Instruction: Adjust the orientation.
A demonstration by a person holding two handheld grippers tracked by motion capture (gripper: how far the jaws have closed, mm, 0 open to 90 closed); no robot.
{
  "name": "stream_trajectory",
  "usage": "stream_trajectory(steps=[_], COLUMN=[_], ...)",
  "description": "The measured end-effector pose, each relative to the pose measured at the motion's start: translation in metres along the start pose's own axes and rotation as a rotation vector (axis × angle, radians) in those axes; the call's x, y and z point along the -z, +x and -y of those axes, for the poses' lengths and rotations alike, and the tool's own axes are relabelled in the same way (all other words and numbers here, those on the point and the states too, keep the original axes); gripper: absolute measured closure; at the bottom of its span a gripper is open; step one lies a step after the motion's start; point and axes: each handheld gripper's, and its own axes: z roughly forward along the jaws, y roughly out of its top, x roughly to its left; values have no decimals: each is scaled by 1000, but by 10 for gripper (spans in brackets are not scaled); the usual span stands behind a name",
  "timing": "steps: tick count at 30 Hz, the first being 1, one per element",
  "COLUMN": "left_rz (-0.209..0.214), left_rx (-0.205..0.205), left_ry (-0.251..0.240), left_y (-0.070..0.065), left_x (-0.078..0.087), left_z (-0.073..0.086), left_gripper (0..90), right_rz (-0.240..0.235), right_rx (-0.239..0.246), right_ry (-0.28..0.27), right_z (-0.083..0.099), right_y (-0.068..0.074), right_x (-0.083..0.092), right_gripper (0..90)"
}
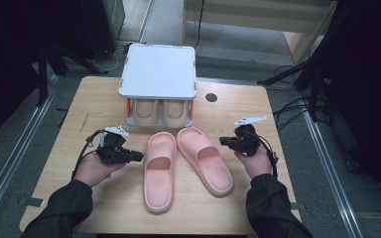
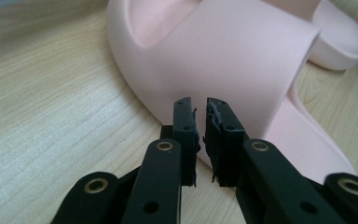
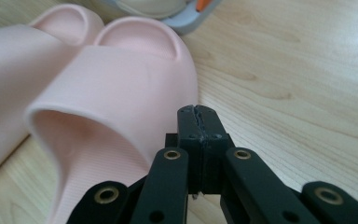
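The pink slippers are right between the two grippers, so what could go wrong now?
1. The right gripper is shut and empty beside the right pink slipper; it might only shove it.
2. The left gripper has just a thin gap, likely too narrow for the left pink slipper strap.

beige slippers (image 1: 159, 113): tucked under the white rack's top (image 1: 158, 69), so just the heels poke out
left pink slipper (image 2: 223, 56): toe end runs off the top edge in the left gripper view
right pink slipper (image 3: 98, 107): heel chopped by the bottom edge in the right gripper view
person's sleeves (image 1: 59, 210): cut off at the bottom
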Motion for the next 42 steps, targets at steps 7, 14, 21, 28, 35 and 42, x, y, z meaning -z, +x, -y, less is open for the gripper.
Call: stream_trajectory(steps=[7,14,21,28,35,42], left_rz=[-10,-7,1,6,14,18], left_rx=[1,-7,-6,-25,-49,-59], left_ry=[28,48,50,59,69,74], left_y=[3,2,1,-4,-10,-13], left_x=[-6,-12,-12,-15,-18,-20], left_z=[2,2,3,2,1,0], left_gripper=[809,806,806,802,793,789], right_rz=[34,17,7,-20,-60,-69], right_rx=[-18,38,46,51,35,26], right_ry=[67,111,114,120,107,103], right_z=[2,2,2,1,3,3], right_y=[-7,3,7,12,13,15], right_x=[-17,-28,-30,-32,-35,-37], right_gripper=[894,882,884,880,880,882])
